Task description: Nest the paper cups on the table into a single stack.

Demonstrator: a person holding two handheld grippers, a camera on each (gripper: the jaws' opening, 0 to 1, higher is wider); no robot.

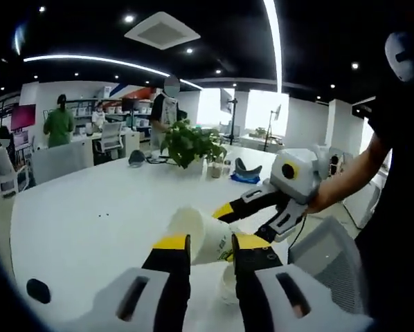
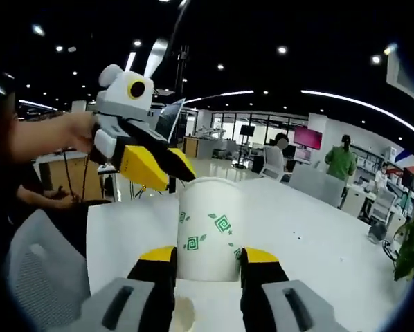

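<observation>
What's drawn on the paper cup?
Little green squiggly squares and leaves on a white paper cup, best seen in the right gripper view.

A long white table (image 1: 75, 214) anchors an open office. Beyond it stand a leafy potted plant (image 1: 190, 144), desks and swivel chairs (several people linger there). Above it, a dark ceiling carries curved light strips (image 1: 103, 62); behind it, bright windows (image 1: 266, 111).

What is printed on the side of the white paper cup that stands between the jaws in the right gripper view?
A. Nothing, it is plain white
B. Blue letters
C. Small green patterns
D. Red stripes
C: in the right gripper view the paper cup, between the jaws of the right gripper, carries small green square-spiral and leaf-like marks on its white wall.
</observation>
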